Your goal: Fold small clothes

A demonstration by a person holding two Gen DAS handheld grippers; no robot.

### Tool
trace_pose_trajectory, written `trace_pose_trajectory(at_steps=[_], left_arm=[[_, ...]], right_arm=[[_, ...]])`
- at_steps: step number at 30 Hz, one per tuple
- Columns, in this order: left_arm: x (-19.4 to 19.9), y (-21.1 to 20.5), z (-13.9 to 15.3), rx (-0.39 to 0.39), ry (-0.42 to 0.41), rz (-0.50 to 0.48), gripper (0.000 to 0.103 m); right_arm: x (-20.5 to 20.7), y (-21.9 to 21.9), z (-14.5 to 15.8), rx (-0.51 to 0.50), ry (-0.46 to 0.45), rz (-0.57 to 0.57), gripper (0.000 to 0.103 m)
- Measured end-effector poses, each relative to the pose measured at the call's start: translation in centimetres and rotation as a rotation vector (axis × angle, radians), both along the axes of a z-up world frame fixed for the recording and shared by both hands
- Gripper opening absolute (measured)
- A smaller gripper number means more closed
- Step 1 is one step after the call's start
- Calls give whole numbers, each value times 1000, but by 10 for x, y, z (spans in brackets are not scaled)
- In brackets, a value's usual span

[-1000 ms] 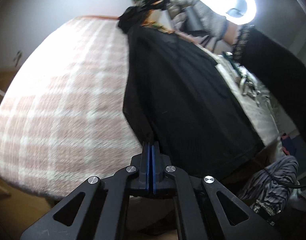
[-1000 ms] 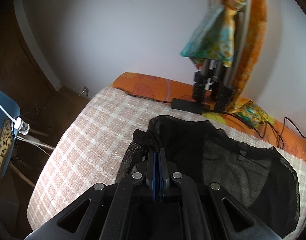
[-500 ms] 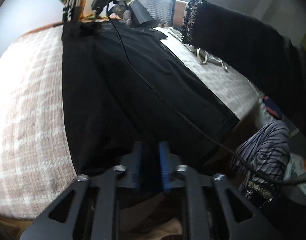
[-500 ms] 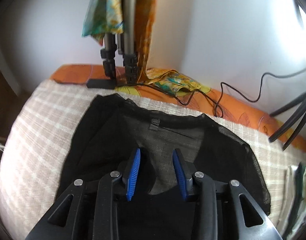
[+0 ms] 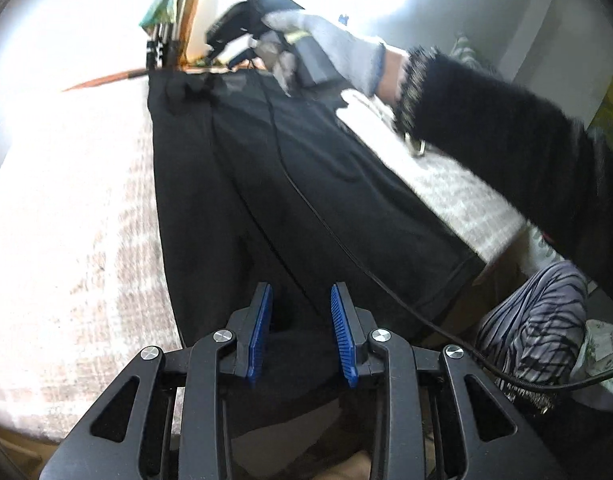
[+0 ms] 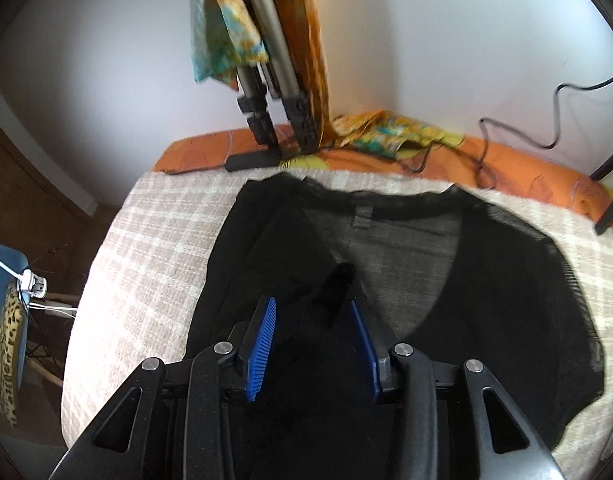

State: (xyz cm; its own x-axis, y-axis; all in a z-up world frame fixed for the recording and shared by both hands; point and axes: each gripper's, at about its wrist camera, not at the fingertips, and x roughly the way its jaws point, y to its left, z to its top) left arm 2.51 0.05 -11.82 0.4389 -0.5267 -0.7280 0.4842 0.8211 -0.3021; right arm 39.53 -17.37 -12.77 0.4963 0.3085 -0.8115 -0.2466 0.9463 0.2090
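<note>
A black sheer top [image 5: 266, 184] lies spread on the pink checked bedspread [image 5: 78, 216], its left side folded inward. My left gripper [image 5: 301, 300] is open and empty just above the garment's hem at the near edge. My right gripper [image 6: 311, 312] is open and empty over the neckline end of the top [image 6: 486, 280]; it also shows in the left wrist view [image 5: 242, 28], held in a grey-gloved hand. A small fold of black cloth stands up between the right fingers.
A tripod [image 6: 274, 108] with colourful cloths draped on it stands on the orange sheet [image 6: 506, 160] at the far edge. A cable [image 5: 346, 248] runs across the garment. A striped cloth [image 5: 534, 320] hangs at the bed's right side.
Both grippers were shut on the garment a second ago and have opened and let it go. The top now lies flat with its side folded over.
</note>
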Motion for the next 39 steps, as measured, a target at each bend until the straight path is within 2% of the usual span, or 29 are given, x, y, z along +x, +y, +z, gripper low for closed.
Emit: trace_pose_trajectory(at_steps=[7, 13, 21, 23, 25, 27, 32, 35, 38, 39], left_arm=[[-2, -16, 11, 13, -48, -6, 29], [-10, -56, 11, 2, -64, -54, 29], [-24, -130, 5, -11, -65, -168, 34], [-29, -151, 1, -1, -60, -214, 37], [-33, -169, -1, 18, -67, -247, 47], [-38, -187, -4, 43, -74, -270, 50], [-44, -217, -18, 101, -80, -300, 50], [-43, -226, -27, 156, -80, -287, 50], [-41, -229, -31, 166, -79, -274, 50], [-40, -229, -32, 168, -81, -266, 46]], right_arm=[[-54, -54, 50, 5, -105, 21, 44], [-94, -127, 68, 8, -151, -26, 47], [-126, -219, 46, 88, -134, -83, 51], [-131, -238, 41, 92, -118, -87, 51], [-133, -250, 34, 98, -111, -88, 51], [-131, -257, 28, 114, -102, -88, 51], [-117, -264, 10, 147, -71, -74, 51], [-106, -262, -1, 158, -56, -65, 52], [-91, -259, -13, 182, -39, -61, 52], [-87, -257, -16, 183, -37, -59, 52]])
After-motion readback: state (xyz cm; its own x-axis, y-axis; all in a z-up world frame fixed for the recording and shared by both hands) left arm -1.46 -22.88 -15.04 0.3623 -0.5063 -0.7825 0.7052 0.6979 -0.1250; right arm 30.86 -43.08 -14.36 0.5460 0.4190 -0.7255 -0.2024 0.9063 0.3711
